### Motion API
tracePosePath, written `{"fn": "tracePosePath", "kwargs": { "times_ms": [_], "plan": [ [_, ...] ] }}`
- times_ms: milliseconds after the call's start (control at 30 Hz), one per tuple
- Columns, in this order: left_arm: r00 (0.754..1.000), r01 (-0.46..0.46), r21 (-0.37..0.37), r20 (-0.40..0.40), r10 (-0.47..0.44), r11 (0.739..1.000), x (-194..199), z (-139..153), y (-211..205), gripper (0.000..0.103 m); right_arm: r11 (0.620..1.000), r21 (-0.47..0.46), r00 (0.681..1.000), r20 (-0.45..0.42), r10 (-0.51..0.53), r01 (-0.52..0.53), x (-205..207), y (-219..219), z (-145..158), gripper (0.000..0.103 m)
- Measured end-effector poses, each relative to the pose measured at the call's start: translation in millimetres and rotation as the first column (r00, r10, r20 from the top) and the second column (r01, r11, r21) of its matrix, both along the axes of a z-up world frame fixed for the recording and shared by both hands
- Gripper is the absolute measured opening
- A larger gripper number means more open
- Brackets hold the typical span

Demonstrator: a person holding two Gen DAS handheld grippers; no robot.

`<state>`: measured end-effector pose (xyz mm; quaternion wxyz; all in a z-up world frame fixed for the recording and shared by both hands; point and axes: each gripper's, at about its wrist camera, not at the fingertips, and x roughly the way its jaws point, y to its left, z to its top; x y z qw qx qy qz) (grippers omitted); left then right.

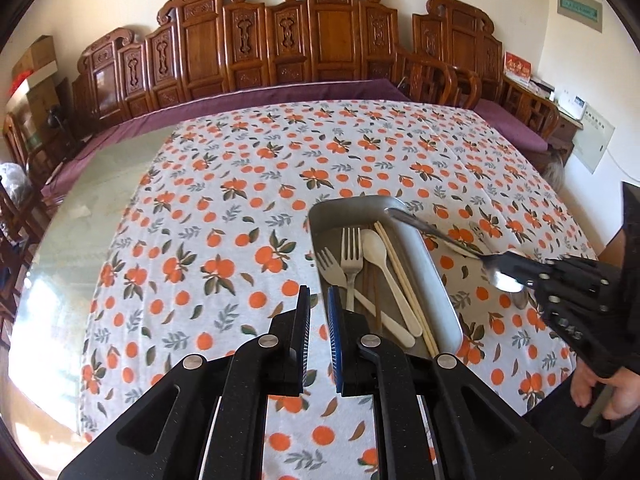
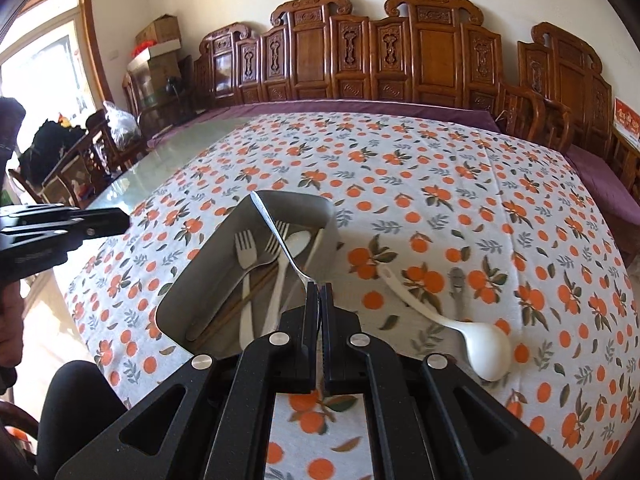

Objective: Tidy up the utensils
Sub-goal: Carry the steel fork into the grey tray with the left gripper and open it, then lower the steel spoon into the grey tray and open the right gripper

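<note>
Left wrist fisheye view looked down on a bench covered by a white tablecloth (image 1: 224, 184) printed with oranges and leaves. The left hand-held gripper (image 1: 319, 300) hovered over the cloth just left of a grey metal tray (image 1: 434, 268), its jaws nearly together with only a thin gap and nothing between them.

Inside the tray lay two forks, a metal fork (image 1: 351, 256) and a cream plastic fork (image 1: 334, 270), beside a cream plastic spoon (image 1: 378, 256) and wooden chopsticks (image 1: 404, 280).

To the right, the right hand-held gripper (image 1: 532, 274) gripped a metal spoon (image 1: 436, 236) near its bowl, the handle reaching out over the tray's far corner. Part of a person's hand (image 1: 608, 392) showed at the right edge.

From the right wrist view, the right hand-held gripper (image 2: 319, 286) was clamped tight on the metal spoon (image 2: 280, 240), whose handle rose over the tray (image 2: 200, 276). On the cloth to the right of the tray lay a white ladle (image 2: 460, 326), and just beyond it another metal utensil (image 2: 456, 284), too blurred to identify. Carved wooden chairs (image 2: 360, 56) lined the far wall.
</note>
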<state>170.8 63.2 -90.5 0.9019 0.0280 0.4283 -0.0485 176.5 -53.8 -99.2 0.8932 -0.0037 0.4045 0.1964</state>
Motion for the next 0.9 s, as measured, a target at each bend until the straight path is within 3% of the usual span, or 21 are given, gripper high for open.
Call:
{"fn": "tracePosePath", "kwargs": {
  "times_ms": [233,400,533,633,900],
  "plan": [
    [1.000,-0.025,-0.032,0.005,0.025,0.999,-10.4,-1.8,24.0,0.010,0.999,-0.046,0.999,-0.049,0.000,-0.002,16.4,36.9,-15.1,0.003],
    [0.999,-0.046,-0.047,-0.005,0.046,0.998,-13.7,-11.1,39.8,0.020,0.997,-0.083,0.997,-0.073,-0.007,0.001,28.2,58.2,-23.5,0.003],
    [0.998,-0.059,-0.051,-0.008,0.059,0.997,-16.5,-16.1,48.2,0.041,0.992,-0.123,0.996,-0.086,-0.031,0.020,37.4,70.6,-29.3,0.003],
    [0.998,-0.063,-0.055,-0.011,0.062,0.996,-17.6,-18.2,52.4,0.048,0.987,-0.154,0.994,-0.093,-0.060,0.045,43.8,78.2,-33.5,0.003],
    [0.998,-0.068,-0.049,-0.012,0.068,0.996,-19.4,-20.8,56.4,0.053,0.977,-0.201,0.988,-0.117,-0.098,0.073,48.2,94.2,-46.8,0.003]
  ]
}}
